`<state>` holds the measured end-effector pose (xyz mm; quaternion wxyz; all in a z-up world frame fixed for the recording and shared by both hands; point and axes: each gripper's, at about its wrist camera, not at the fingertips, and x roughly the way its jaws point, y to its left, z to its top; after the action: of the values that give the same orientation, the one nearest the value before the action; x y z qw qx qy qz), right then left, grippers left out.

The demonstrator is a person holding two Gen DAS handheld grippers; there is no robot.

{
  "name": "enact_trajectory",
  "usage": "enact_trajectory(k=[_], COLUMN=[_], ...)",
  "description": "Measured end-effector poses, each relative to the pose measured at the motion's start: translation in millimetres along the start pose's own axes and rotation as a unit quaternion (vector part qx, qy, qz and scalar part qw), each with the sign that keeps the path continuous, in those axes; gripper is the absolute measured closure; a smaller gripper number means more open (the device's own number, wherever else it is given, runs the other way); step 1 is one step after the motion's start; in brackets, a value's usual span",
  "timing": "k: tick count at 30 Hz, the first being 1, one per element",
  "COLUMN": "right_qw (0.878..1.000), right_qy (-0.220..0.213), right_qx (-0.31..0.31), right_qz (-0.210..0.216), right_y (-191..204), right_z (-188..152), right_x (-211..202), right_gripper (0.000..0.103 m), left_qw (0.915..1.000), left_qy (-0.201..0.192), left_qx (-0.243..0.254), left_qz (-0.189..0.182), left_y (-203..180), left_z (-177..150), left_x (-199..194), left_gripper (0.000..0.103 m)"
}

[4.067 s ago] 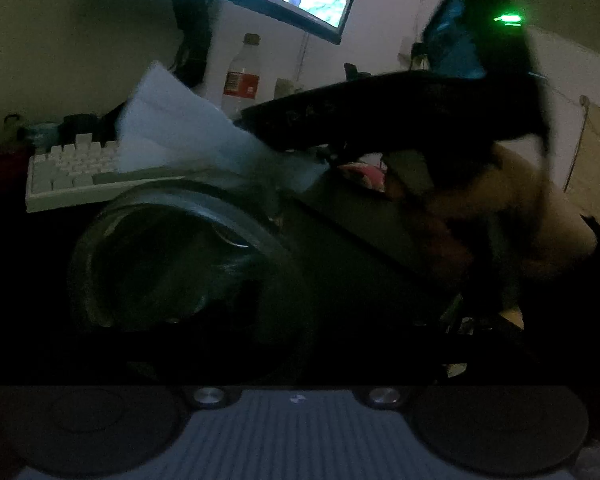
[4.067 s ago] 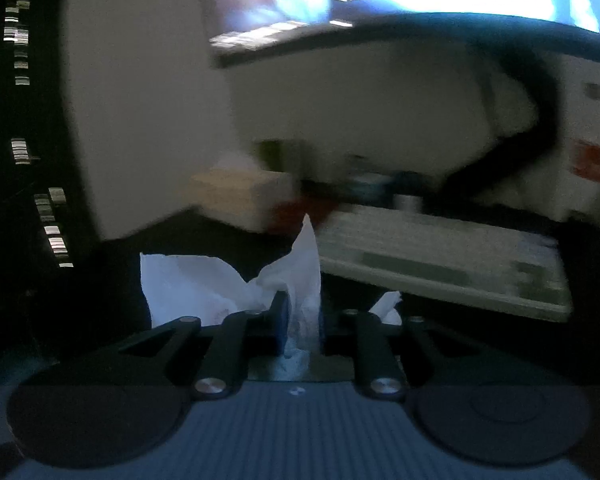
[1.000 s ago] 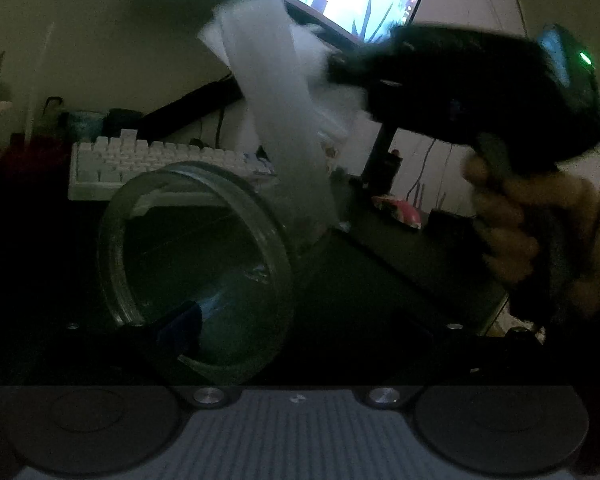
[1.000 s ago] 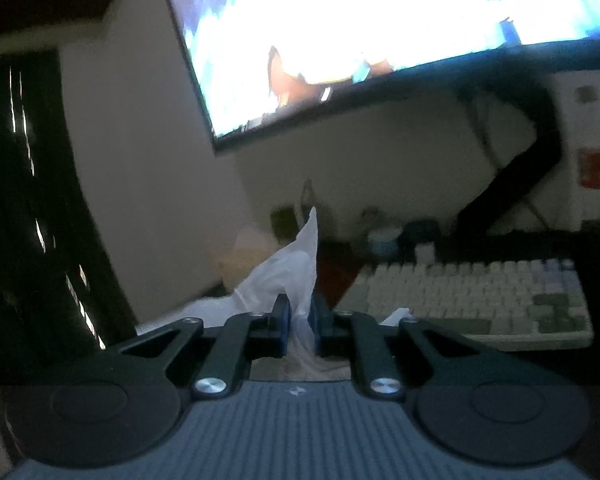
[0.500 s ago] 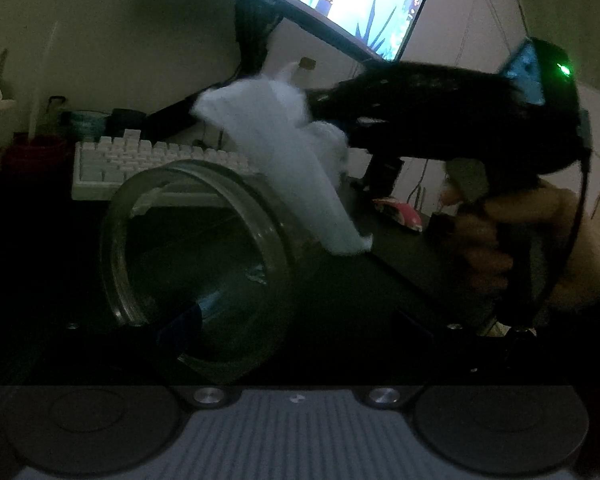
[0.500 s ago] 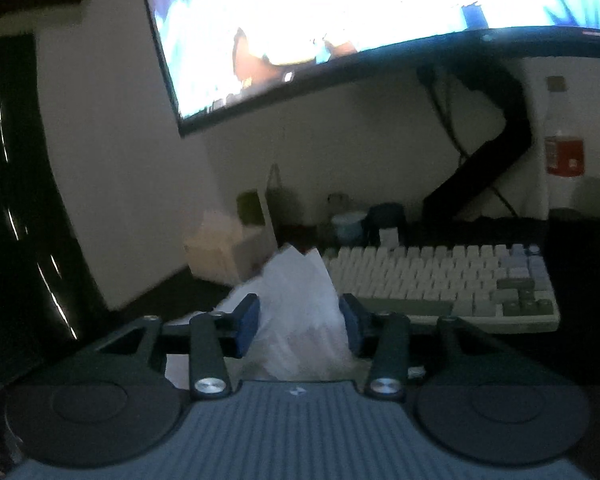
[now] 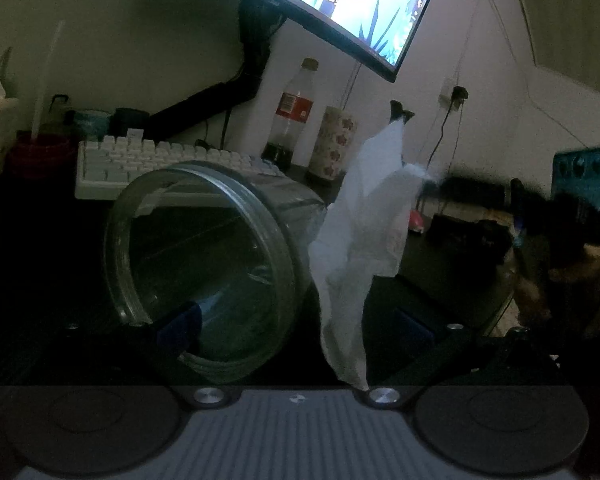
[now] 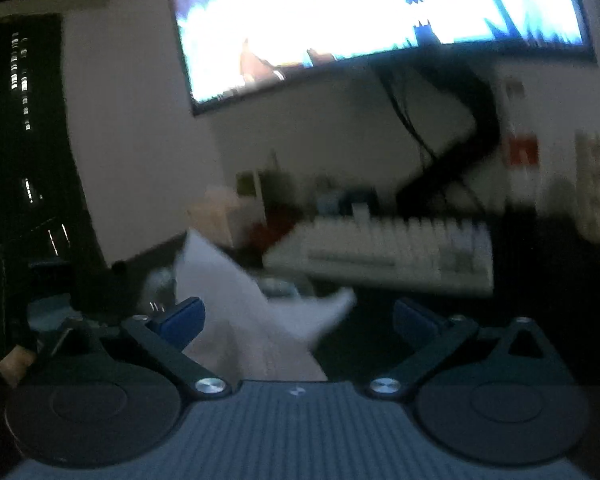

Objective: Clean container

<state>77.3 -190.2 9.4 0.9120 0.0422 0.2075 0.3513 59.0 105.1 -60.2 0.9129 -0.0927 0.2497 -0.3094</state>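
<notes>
In the left wrist view my left gripper [image 7: 296, 326] is shut on a clear glass jar [image 7: 204, 272], held on its side with its round mouth toward the camera. A white tissue [image 7: 364, 236] hangs loose in the air just right of the jar. In the right wrist view my right gripper [image 8: 298, 316] stands wide open, and the tissue [image 8: 252, 312] lies loose between its blue pads, blurred by motion. The right gripper's body shows dimly at the far right of the left wrist view [image 7: 540, 216].
A white keyboard [image 7: 156, 164] lies behind the jar. A cola bottle [image 7: 292, 116] and a patterned cup [image 7: 334, 146] stand beside it. A lit monitor [image 7: 364, 4] on a black arm hangs above the dark desk. A beige box [image 8: 220, 216] sits far left.
My right gripper has opened wide and let go of the tissue, which now falls beside the jar. The right gripper has drawn back to the right, away from the jar.
</notes>
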Motion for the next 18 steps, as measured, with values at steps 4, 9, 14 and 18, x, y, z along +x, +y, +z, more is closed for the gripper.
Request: enact_trajectory(k=[4, 9, 14, 18], right_qw=[0.997, 0.988, 0.993, 0.993], right_qy=[0.044, 0.058, 0.041, -0.004], right_qx=[0.042, 0.111, 0.098, 0.103], right_qz=[0.045, 0.087, 0.048, 0.053], right_y=[-1, 8, 17, 12], right_z=[-13, -18, -16, -16], right_x=[16, 46, 61, 50], right_gripper=[0.033, 0.031, 0.059, 0.098], left_qw=[1.0000, 1.0000, 1.0000, 1.0000], left_qy=[0.001, 0.002, 0.001, -0.003], left_qx=[0.002, 0.006, 0.005, 0.004], left_qz=[0.003, 0.004, 0.002, 0.006], left_y=[-2, -3, -3, -3], left_z=[0, -1, -1, -1], left_x=[1, 1, 0, -2], left_gripper=[0.001, 0.001, 0.001, 0.000])
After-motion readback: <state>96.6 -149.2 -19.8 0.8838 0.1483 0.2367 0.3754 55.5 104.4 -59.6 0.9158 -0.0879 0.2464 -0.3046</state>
